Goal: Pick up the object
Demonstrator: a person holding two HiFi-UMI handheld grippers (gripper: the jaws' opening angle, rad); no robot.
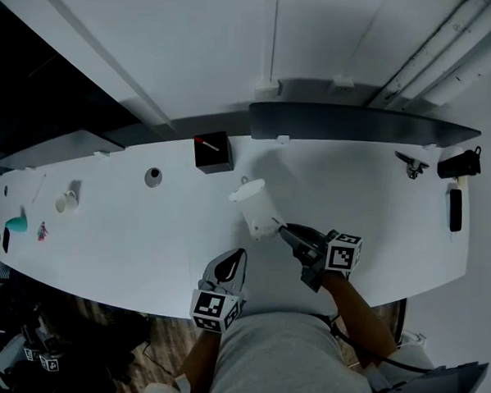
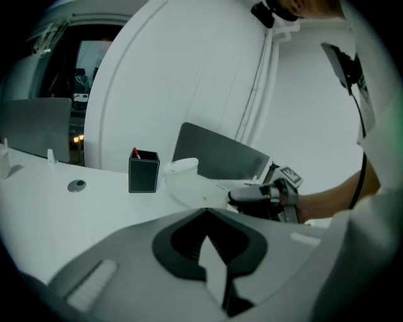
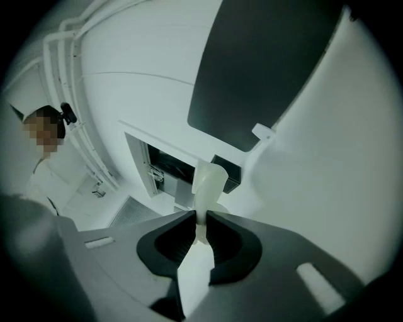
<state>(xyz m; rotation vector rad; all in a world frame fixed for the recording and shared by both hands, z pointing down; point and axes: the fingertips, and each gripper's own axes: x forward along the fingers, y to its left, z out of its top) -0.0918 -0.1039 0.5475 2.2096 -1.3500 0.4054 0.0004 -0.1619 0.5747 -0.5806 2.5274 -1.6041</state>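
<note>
A white cup [image 1: 257, 207] lies tilted over the middle of the white table [image 1: 128, 243], its mouth towards the wall. My right gripper [image 1: 286, 232] is shut on its near end. In the right gripper view a thin white part of the cup [image 3: 209, 182] is pinched between the dark pads [image 3: 221, 236]. The left gripper view shows the cup [image 2: 192, 188] slanted, with the right gripper [image 2: 242, 196] at its end. I cannot tell whether it touches the table. My left gripper [image 1: 232, 266] hovers near the table's front edge, shut and empty, jaws together [image 2: 211, 251].
A black pen box [image 1: 212, 152] stands behind the cup, and a dark grey panel [image 1: 356, 123] runs along the wall. A round grommet [image 1: 153, 177], a small white mug [image 1: 66, 201] and a teal object [image 1: 16, 223] lie to the left. Black items [image 1: 458, 164] sit at the far right.
</note>
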